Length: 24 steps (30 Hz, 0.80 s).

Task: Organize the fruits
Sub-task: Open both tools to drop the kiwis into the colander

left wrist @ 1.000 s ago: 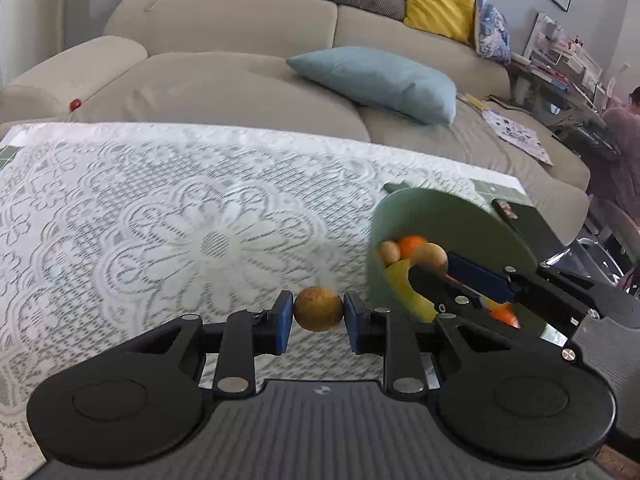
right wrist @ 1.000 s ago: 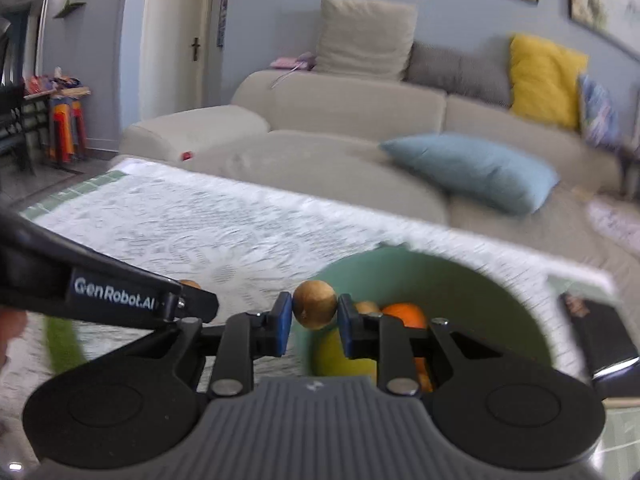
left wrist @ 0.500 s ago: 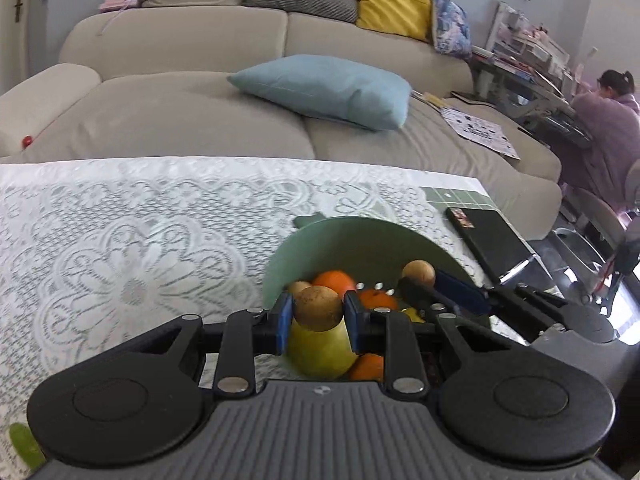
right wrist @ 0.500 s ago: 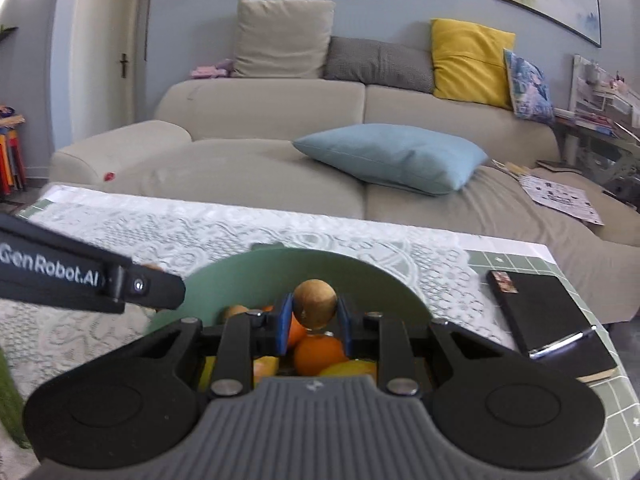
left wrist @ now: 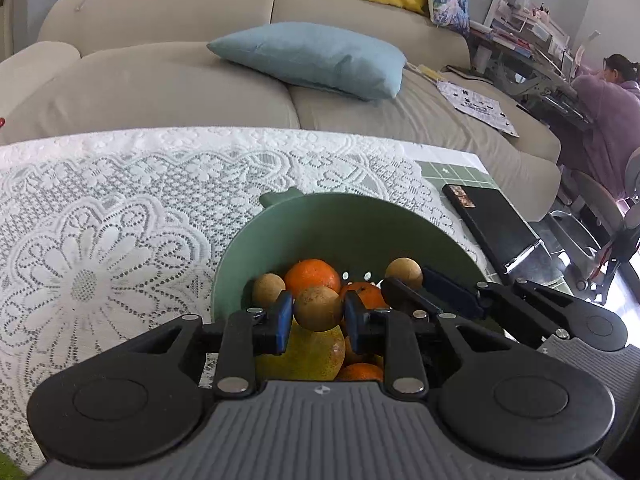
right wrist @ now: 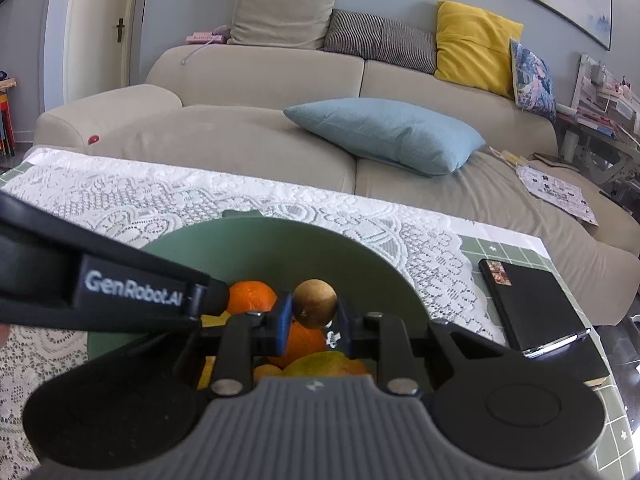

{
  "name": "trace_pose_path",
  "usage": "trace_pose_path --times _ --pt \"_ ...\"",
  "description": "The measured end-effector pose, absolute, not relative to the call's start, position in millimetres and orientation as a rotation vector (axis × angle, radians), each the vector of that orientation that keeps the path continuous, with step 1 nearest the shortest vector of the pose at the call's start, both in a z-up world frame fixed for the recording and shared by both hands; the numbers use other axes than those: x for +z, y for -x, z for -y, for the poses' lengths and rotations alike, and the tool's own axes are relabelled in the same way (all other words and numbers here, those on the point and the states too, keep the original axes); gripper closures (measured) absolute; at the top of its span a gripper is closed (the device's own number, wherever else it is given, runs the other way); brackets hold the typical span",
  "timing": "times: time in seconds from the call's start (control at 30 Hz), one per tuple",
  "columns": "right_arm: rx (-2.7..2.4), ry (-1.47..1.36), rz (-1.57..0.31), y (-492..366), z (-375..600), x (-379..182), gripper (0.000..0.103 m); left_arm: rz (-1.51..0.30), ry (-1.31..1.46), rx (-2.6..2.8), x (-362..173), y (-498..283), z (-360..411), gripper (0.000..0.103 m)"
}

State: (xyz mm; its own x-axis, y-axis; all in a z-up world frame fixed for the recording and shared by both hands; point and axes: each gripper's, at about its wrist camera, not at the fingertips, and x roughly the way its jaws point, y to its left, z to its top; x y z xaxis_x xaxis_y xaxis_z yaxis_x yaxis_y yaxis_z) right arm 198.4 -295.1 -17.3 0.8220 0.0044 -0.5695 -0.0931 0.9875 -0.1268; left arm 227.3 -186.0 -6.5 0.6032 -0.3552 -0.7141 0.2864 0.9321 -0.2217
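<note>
Left wrist view: left gripper [left wrist: 318, 315] is angling down over the green bowl [left wrist: 280, 224], jaws closed tight on a small brown round fruit [left wrist: 318, 307], blue pads pressing both sides. Fruit is hanging above the bowl's contents, right over a yellow-green fruit [left wrist: 316, 354]. Right gripper [left wrist: 404, 276] is reaching in from the right, across the bowl's near-right edge, pinching a second small brown fruit [left wrist: 404, 273] at its tips. Inside the bowl: an orange [left wrist: 313, 275], more oranges partly hidden lower down, and another brown fruit [left wrist: 267, 288] sitting loose by the left wall.

Right wrist view: right gripper [right wrist: 314, 314] is also tilting down over the bowl [right wrist: 360, 256], jaws clamping its brown fruit [right wrist: 314, 303] between the pads, held clear above the oranges [right wrist: 252, 296]. Left gripper's black arm with white lettering [right wrist: 132, 286] is crossing in from the left edge, over the bowl's left rim.

Bowl is sitting on a white lace tablecloth [left wrist: 100, 208] covering a table; green tiled top [right wrist: 516, 248] is showing at the right end, with a black notebook [right wrist: 532, 308] lying there, near the bowl but apart from it. Beyond the table: beige sofa [right wrist: 260, 80] with a blue cushion [right wrist: 384, 132], a yellow cushion [right wrist: 474, 46], striped and patterned cushions. A person in purple [left wrist: 604, 116] is sitting at a cluttered desk far right.
</note>
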Motion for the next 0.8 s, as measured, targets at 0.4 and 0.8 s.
trace_pose_path --times 0.4,0.8 --pt "0.065 0.181 -0.647 -202.6 290.0 -24.2 0.082 -0.845 0.08 -0.381 -10.4 -229.9 188.8 0.073" --pt "0.064 0.161 -0.642 -200.1 291.0 -22.3 0.071 -0.811 0.093 -0.392 -7.5 -222.9 188.5 0.056"
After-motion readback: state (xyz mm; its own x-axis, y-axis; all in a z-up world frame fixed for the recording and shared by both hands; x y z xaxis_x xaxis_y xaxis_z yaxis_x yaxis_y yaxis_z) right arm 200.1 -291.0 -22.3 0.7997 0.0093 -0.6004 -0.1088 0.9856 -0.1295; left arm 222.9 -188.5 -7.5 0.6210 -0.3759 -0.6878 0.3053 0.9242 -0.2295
